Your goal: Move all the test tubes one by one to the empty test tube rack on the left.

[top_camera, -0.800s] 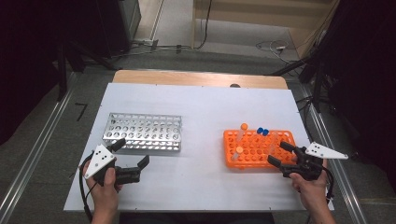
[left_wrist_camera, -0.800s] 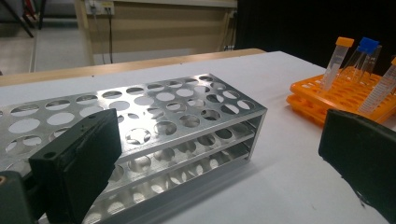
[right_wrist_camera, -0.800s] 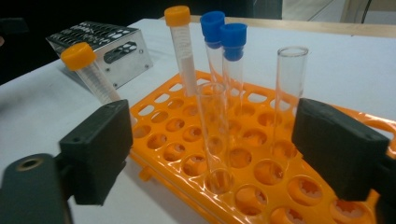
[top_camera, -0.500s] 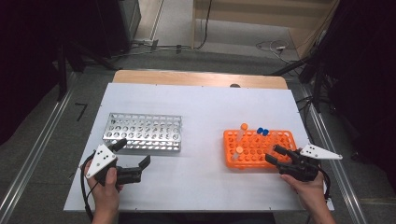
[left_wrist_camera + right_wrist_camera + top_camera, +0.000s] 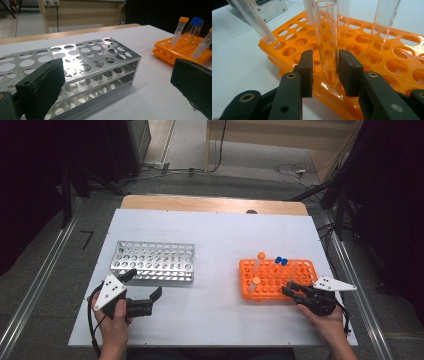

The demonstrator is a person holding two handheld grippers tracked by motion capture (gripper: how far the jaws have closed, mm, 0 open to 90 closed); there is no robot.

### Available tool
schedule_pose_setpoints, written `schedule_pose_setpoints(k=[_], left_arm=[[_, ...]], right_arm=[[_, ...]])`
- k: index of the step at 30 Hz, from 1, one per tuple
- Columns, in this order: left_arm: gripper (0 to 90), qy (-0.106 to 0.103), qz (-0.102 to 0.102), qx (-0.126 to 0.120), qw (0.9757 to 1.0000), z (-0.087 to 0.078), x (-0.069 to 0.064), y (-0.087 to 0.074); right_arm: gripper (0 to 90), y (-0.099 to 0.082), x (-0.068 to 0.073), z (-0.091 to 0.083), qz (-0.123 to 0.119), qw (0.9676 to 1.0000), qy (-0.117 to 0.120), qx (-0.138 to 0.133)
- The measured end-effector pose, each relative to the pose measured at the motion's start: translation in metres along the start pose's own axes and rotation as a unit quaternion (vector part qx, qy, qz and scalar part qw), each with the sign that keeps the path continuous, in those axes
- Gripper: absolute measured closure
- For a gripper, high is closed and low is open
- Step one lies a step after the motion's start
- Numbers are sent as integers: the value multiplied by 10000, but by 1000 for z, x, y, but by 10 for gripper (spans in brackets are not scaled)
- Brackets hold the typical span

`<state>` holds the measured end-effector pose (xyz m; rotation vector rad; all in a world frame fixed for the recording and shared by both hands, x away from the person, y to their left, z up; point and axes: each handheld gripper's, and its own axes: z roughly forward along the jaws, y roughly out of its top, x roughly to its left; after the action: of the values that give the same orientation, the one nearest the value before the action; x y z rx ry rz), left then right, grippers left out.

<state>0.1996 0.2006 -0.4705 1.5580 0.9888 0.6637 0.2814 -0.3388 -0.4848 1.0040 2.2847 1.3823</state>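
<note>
The white table (image 5: 215,235) carries all the work items. The metal rack (image 5: 153,261) sits toward the table's left edge, with its long side parallel to the near edge; every hole visible in the left gripper view is empty. The orange rack (image 5: 278,279) sits toward the right edge, well apart from the metal rack, and holds several tubes: one orange-capped tube (image 5: 260,257) at its far left corner, two blue-capped tubes (image 5: 281,261) along its far side, and another orange-capped tube near its front left corner.

My left gripper (image 5: 143,291) rests low over the table just in front of the metal rack's near left corner. Its jaws are spread to their full width with nothing between them (one pad shows against the rack's near side in the left gripper view, the other well off to the right).

My right gripper (image 5: 324,72) is at the near right part of the orange rack, pointing into it from the near edge of the table. Its jaws have just been closing. A clear uncapped tube (image 5: 327,37) stands upright in a hole near the rack's front row, between my two pads. The right-hand pad is touching or almost touching the tube wall; a narrow gap shows between the left-hand pad and the glass, so the tube is bracketed but not yet pinched.
</note>
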Motion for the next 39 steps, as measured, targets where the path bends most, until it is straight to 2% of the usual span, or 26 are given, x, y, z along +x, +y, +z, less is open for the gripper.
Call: schedule_pose_setpoints(k=[3,8,11,14,17,18,21,22,23,26,31,32,33,34,36,39], left_arm=[[0,4,5,33,10000,2,-2,0],[0,-17,42,71,10000,4,-4,0],[0,-37,63,66,10000,4,-5,0],[0,-63,64,66,9999,4,-5,0],[0,-63,78,79,9999,4,-6,0],[0,-71,71,73,9999,4,-6,0],[0,-88,86,68,9999,4,-7,1],[0,-93,88,67,9999,4,-7,1],[0,-91,80,56,9999,5,-8,1],[0,-101,115,51,9999,6,-11,2],[0,-269,100,67,9996,8,-15,3],[0,-316,94,75,9994,9,-17,4],[0,-352,56,55,9993,10,-19,4],[0,-388,52,74,9992,10,-20,5],[0,-369,37,95,9993,11,-25,8],[0,-366,81,111,9992,13,-34,14]], right_arm=[[701,-1,0,0,-66,10000,-57,-28],[737,-1,1,1,-130,9997,-183,-38],[740,0,0,0,-74,9997,-215,-22],[740,4,2,-5,-76,9997,-203,-124],[741,16,8,-20,-80,9988,-169,-460],[741,16,8,-20,-80,9988,-169,-460],[742,22,15,-24,-162,9985,-62,-522],[741,24,22,-22,-224,9985,100,-481],[741,24,22,-22,-224,9985,100,-481],[742,27,34,-18,-345,9980,340,-414],[742,33,56,-11,-514,9949,784,-384],[742,33,56,-11,-514,9949,784,-384],[742,35,65,-7,-580,9935,910,-360],[742,35,65,-7,-580,9935,910,-360],[742,37,77,0,-689,9916,1054,-299],[742,38,84,5,-685,9907,1145,-249]])
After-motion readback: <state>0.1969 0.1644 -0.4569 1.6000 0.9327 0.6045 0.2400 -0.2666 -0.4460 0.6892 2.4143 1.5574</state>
